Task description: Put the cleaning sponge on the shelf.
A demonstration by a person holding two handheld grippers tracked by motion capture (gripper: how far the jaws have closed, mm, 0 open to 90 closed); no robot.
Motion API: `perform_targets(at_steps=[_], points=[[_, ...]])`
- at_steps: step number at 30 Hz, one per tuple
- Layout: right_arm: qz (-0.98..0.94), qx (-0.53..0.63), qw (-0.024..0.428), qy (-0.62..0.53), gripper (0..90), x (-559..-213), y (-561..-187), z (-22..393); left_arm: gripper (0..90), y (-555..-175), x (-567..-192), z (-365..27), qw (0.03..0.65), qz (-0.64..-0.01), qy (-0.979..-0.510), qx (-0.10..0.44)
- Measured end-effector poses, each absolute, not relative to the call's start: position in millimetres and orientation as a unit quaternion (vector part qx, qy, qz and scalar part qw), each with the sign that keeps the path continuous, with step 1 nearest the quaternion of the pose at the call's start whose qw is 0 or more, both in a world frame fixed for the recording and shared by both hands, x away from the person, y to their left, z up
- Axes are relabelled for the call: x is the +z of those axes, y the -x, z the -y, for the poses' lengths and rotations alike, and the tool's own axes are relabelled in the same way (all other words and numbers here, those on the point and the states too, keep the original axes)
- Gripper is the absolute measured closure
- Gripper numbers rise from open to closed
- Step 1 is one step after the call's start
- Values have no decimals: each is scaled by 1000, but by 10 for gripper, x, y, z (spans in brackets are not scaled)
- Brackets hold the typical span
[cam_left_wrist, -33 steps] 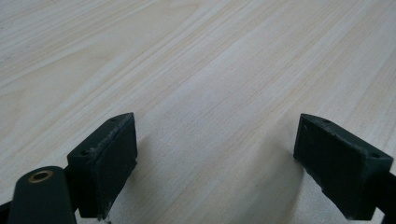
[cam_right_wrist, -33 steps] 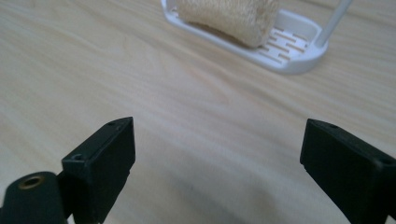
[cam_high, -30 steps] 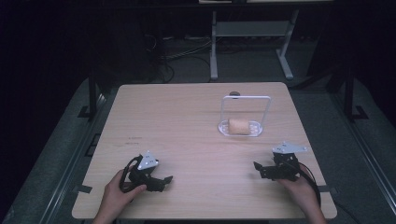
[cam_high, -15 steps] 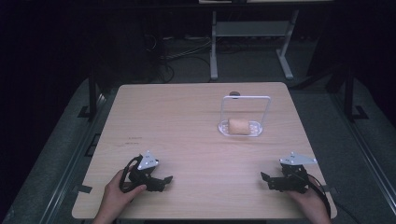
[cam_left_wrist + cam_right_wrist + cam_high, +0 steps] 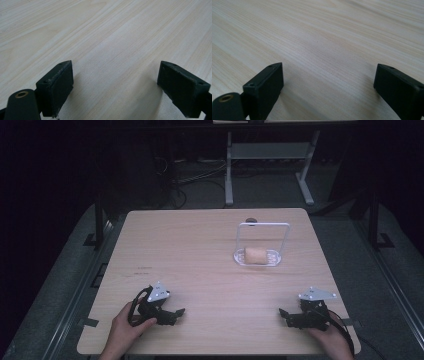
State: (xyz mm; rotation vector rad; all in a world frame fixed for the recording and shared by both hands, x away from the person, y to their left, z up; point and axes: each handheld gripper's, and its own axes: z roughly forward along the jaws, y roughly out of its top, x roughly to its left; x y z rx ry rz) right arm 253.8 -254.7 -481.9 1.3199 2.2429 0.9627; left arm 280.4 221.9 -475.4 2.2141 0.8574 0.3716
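On the light wooden table (image 5: 210, 250), a pale bread roll (image 5: 256, 255) lies in a small clear dish (image 5: 272, 258) with a white wire handle (image 5: 264, 226) arched over it, at the back right. My left gripper (image 5: 177, 312) rests near the front left edge, open, its jaws wide apart over bare wood (image 5: 115, 62). My right gripper (image 5: 284, 315) sits at the front right, held low over the tabletop (image 5: 324, 50), also open with nothing between its jaws.
A small dark round hole (image 5: 251, 220) marks the table's far edge behind the dish. Beyond the table stand a metal stand (image 5: 265, 155) and loose cables (image 5: 195, 177) on a dark floor.
The right gripper has drawn back toward the front right corner of the table. The left gripper has stayed in place. Both remain open.
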Motion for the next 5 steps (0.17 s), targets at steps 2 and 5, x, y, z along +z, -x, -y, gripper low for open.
perform_targets(at_steps=[2, 5], points=[[-795, 342, 182, -467, 85, -4821, -2537, 2552, 129, -2804, -4754, -2219, 361, -333, -859, 144], [-795, 343, 182, -466, 84, -4822, -2538, 2553, 129, -2804, -4754, -2219, 361, -333, -859, 144]])
